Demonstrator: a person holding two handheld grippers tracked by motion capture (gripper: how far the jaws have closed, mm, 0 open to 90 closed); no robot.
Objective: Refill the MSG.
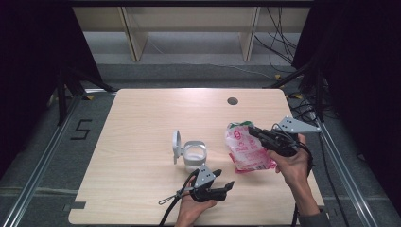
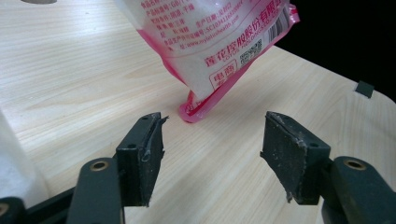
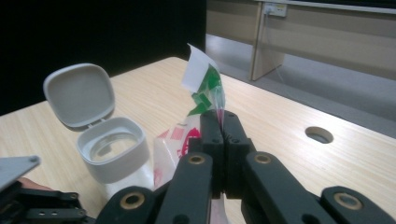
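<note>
A pink and white plastic bag (image 1: 244, 147) with printed text stands tilted on the table, one bottom corner (image 2: 191, 112) touching the wood. My right gripper (image 1: 252, 130) is shut on the bag's top edge, where a green and white flap (image 3: 204, 81) sticks up above the jaws. A white container (image 1: 193, 155) with its hinged lid (image 1: 176, 144) flipped open sits left of the bag; its inside (image 3: 109, 145) looks white. My left gripper (image 1: 224, 182) hovers open near the table's front edge, jaws aimed at the bag's lower corner, nothing between them.
The light wooden table (image 1: 142, 123) has a round cable hole (image 1: 232, 100) at the back and a small notch (image 2: 364, 88) at its edge. Metal rails and cables run along the floor on both sides. Wooden furniture legs stand beyond the table.
</note>
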